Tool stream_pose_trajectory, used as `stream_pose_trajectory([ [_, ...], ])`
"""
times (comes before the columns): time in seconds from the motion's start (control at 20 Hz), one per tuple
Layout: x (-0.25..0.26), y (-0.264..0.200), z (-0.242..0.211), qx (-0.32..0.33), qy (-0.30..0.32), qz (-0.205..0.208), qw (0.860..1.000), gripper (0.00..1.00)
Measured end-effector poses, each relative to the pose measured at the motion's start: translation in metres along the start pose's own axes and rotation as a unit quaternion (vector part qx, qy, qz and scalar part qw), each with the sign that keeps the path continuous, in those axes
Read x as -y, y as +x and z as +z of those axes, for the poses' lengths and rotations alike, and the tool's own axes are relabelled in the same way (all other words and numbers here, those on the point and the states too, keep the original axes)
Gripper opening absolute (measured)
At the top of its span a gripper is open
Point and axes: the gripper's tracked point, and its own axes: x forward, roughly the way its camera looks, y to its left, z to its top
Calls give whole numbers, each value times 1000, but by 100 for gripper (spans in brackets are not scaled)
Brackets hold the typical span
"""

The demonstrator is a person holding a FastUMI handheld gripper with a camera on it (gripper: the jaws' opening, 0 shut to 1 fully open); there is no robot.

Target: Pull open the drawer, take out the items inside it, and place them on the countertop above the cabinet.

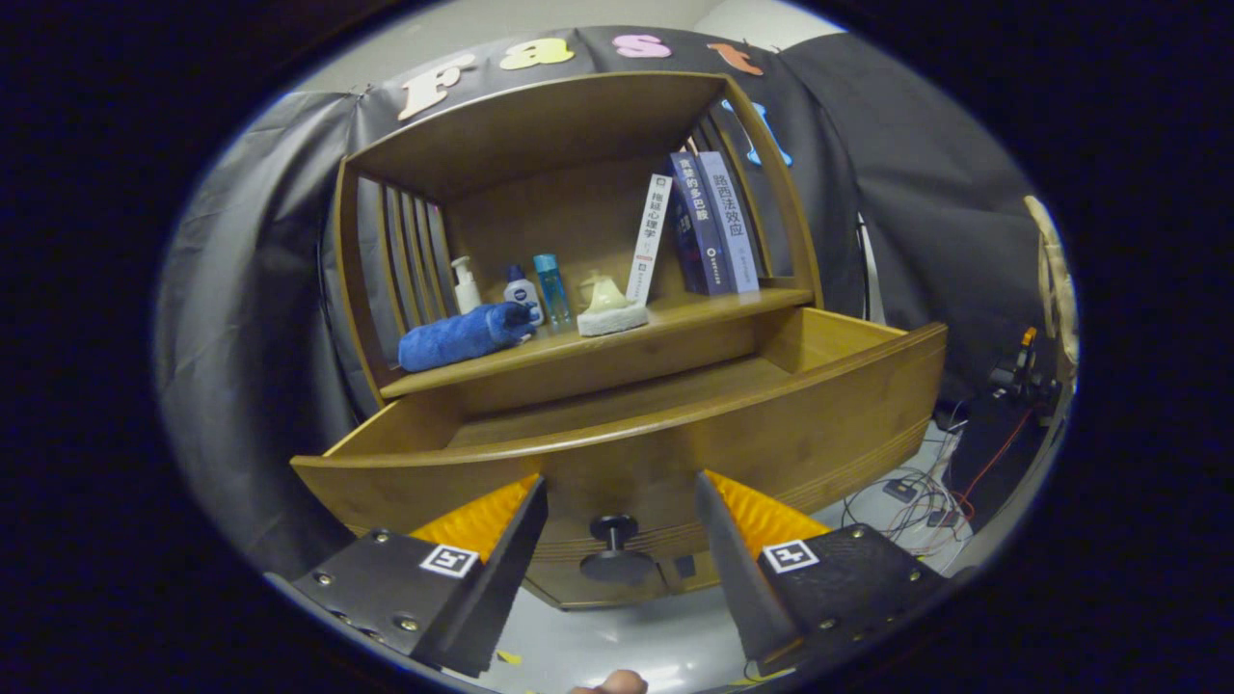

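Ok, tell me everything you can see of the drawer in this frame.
The drawer looks like brown wood with a curved front grooved along its lower edge. It stands pulled well out of the cabinet, under the shelf. The visible part of its floor looks bare. A dark round knob sits on the front, between the open fingers of the hand-held gripper, which do not press on it.

white book (649, 236): 墙疑心理学 | pale book (730, 226): 路西法效应 | fingers (622, 540): apart, square markers

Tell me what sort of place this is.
Likely a staged recording booth, not a lived-in home: black cloth hangs behind a wooden cabinet with its drawer pulled open, and loose cables trail on the floor. The gripper is open, fingers either side of the drawer knob.
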Motion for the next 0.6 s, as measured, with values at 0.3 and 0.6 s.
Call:
stream_pose_trajectory([
  [0.3, -1, 2, 0, -1, 0, 19, 1000, 92],
  [0.6, -1, 4, -1, 1, 0, 23, 1000, 92],
])
